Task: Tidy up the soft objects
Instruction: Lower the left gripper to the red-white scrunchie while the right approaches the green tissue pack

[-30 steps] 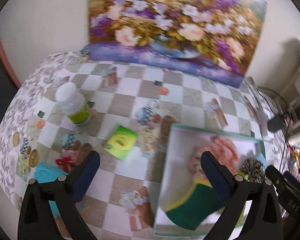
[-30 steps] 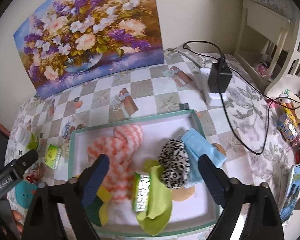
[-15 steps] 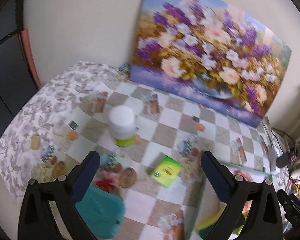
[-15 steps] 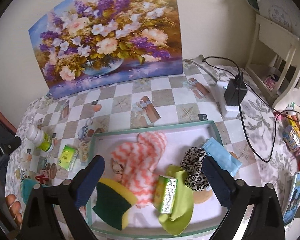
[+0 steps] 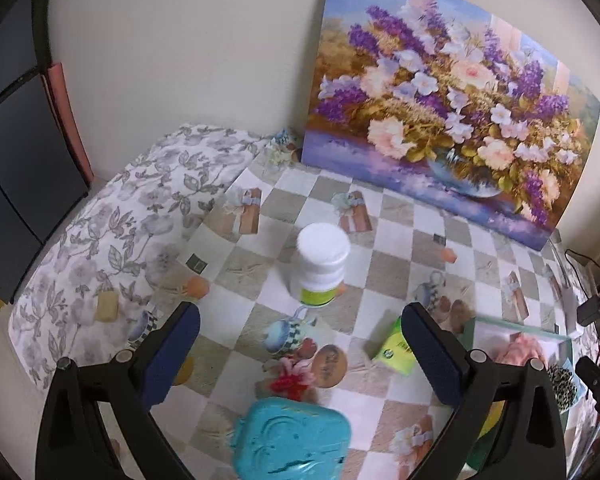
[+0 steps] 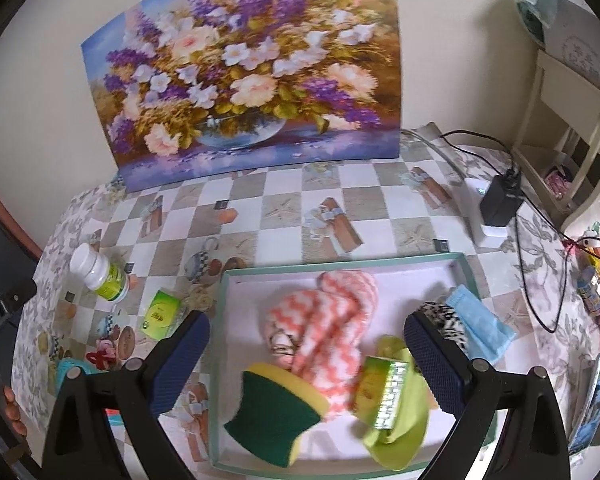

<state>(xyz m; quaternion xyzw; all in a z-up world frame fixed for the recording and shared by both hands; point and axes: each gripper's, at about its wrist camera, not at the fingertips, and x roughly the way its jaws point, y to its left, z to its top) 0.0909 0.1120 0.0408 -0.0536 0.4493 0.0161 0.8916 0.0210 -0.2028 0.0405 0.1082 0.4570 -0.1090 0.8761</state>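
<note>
The tray runs off the bottom edge, holding the orange-white cloth, green-yellow sponge and lime cloth. The left gripper has swung away from it toward the white bottle, with the teal box half cut off below. Both it and the right gripper are spread wide, holding nothing.
</note>
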